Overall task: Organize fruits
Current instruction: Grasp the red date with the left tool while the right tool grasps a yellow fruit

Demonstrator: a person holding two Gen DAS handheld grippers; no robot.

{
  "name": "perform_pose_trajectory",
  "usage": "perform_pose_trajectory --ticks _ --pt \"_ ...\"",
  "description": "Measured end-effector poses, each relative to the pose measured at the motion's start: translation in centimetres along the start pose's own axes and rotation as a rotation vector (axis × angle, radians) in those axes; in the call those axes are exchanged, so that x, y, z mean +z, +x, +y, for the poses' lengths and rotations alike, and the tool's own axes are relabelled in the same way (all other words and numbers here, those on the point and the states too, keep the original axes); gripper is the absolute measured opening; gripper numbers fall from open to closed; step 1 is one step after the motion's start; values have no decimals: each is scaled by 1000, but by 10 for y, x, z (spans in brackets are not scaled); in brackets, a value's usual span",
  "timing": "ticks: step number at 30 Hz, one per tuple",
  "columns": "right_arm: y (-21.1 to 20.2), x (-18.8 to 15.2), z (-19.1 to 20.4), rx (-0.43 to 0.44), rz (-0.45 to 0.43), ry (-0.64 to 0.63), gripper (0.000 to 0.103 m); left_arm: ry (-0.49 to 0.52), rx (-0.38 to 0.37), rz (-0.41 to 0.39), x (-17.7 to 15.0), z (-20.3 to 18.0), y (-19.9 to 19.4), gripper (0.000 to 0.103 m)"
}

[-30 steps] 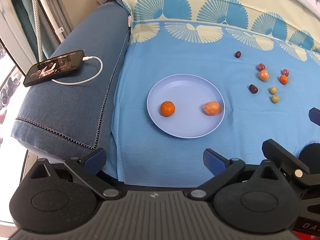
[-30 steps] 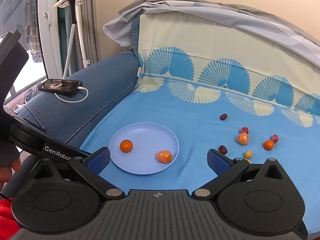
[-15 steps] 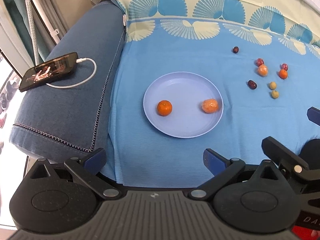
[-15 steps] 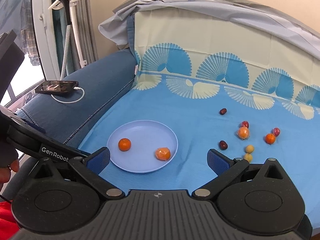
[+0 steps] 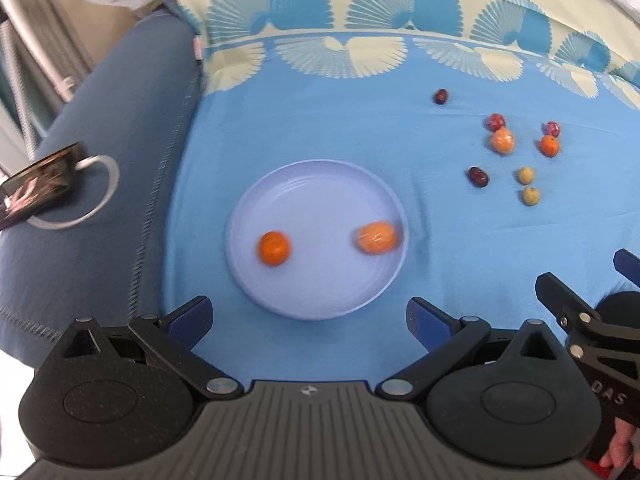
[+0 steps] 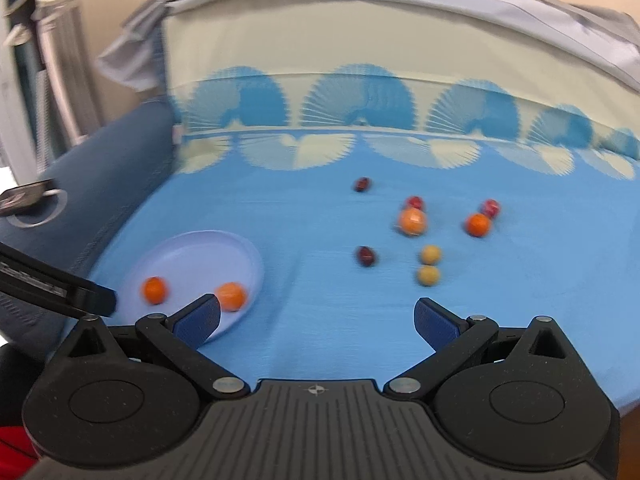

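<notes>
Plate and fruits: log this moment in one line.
left tongs open, empty | right tongs open, empty | plate holds two orange fruits | eight fruits loose on blue cloth

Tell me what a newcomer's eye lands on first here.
First the pale blue plate on the blue cloth, holding two orange fruits, one bare and one that looks wrapped. Next, the loose cluster of small fruits scattered on the cloth to the plate's right. Both tools, left and right, hang open and empty.

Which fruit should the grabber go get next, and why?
Probably the right gripper should reach for the nearest yellow fruit. Its jaws are open and empty, that fruit lies loose on the blue cloth, and the plate holds only two orange fruits.
</notes>
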State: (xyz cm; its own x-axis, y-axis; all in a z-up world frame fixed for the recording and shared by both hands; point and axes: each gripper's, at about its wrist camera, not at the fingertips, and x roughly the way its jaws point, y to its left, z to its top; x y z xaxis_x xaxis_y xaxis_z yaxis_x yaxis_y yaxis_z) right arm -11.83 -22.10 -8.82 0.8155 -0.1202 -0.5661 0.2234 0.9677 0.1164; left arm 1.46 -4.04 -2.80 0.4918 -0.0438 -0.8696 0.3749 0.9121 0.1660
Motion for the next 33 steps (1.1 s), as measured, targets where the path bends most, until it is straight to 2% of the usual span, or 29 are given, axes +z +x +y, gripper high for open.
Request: perform_pose_trajectory --ticks 5,8,11,19,25,30,33 --pt "37 -3 -38 -85 -5 39 102 84 -24 1 28 -40 36 103" --pt "67 -4 -61 -123 9 58 102 107 -98 24 47 -64 61 103" --pt "97 -6 -80 -160 9 35 102 143 -142 4 66 -93 85 103" --pt "158 -4 -113 -143 25 44 101 223 -176 36 119 -160 151 103" --pt "191 1 -123 -147 37 19 100 235 -165 99 138 -183 197 103" --pt "209 -5 -122 -156 63 -22 98 219 -135 180 144 -186 232 103" --pt "210 -6 -121 -160 59 -28 98 186 -164 203 147 -179 238 103"
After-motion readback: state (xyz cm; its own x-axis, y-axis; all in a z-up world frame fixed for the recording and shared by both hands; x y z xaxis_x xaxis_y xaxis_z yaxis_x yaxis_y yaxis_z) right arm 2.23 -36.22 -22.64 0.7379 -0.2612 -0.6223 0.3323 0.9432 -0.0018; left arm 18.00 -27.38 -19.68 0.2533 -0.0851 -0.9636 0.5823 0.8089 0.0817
